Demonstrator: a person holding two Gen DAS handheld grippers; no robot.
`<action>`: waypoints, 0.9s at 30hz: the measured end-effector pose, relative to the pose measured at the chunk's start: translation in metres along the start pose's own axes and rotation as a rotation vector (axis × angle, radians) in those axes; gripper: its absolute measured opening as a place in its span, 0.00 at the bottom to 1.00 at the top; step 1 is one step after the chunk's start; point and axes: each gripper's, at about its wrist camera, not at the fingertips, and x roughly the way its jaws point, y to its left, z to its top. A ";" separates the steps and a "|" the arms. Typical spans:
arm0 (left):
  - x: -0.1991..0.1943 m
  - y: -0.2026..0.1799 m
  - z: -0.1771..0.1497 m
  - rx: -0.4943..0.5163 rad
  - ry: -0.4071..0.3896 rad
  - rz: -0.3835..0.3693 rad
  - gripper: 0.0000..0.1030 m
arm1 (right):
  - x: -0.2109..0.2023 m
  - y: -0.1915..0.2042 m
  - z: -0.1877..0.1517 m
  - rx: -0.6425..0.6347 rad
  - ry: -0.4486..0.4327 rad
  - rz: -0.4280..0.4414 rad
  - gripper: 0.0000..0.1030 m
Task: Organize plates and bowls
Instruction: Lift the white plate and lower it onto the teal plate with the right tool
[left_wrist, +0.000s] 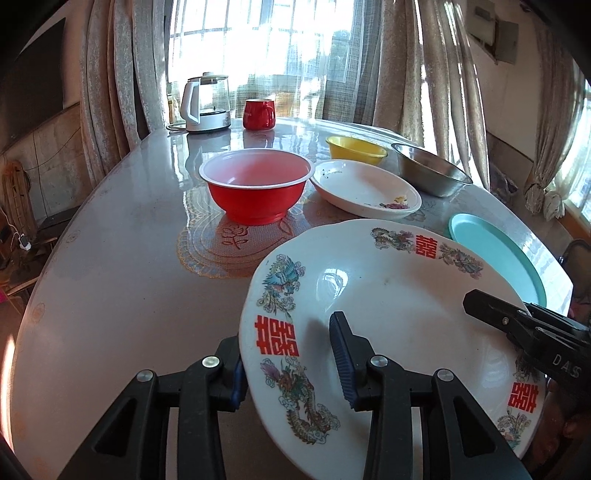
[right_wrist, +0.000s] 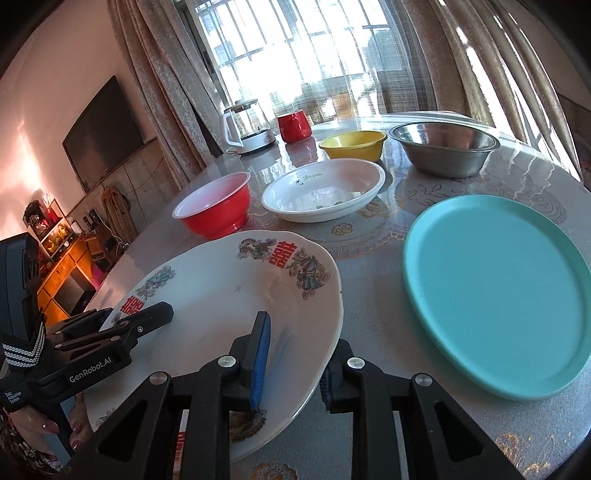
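Nearest of all, the patterned plate (left_wrist: 388, 325) sits between both pairs of tongs. The left tongs (left_wrist: 288, 354) straddle its left rim, one finger under the edge and one over the inner face, the gap only partly narrowed, so whether they truly pinch the rim I cannot tell. The right tongs (right_wrist: 295, 354) straddle the near right rim the same way, one blue pad (right_wrist: 260, 358) lying on the plate's inner face and the other finger outside the edge; again the grip looks close but not certain. The plate seems tilted, its left side raised off the worktop (right_wrist: 373, 317).

Just right of the plate, and apart from it, lies the teal plate (right_wrist: 498, 295), flat, its long axis running near to far. It is nearer the right tongs, so a stacking move would likely carry the patterned plate rightward onto it.

Farther off stand the red bowl (right_wrist: 214, 210) and the white oval dish (right_wrist: 325, 188), then the yellow bowl (right_wrist: 352, 144) and the steel bowl (right_wrist: 447, 147).
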 end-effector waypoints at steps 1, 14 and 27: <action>0.000 -0.002 0.001 0.004 -0.005 -0.004 0.39 | -0.003 -0.001 0.000 0.002 -0.006 -0.003 0.22; 0.003 -0.038 0.025 0.058 -0.037 -0.059 0.39 | -0.036 -0.028 0.006 0.044 -0.080 -0.041 0.22; 0.019 -0.093 0.049 0.124 -0.034 -0.133 0.39 | -0.063 -0.070 0.011 0.107 -0.141 -0.119 0.23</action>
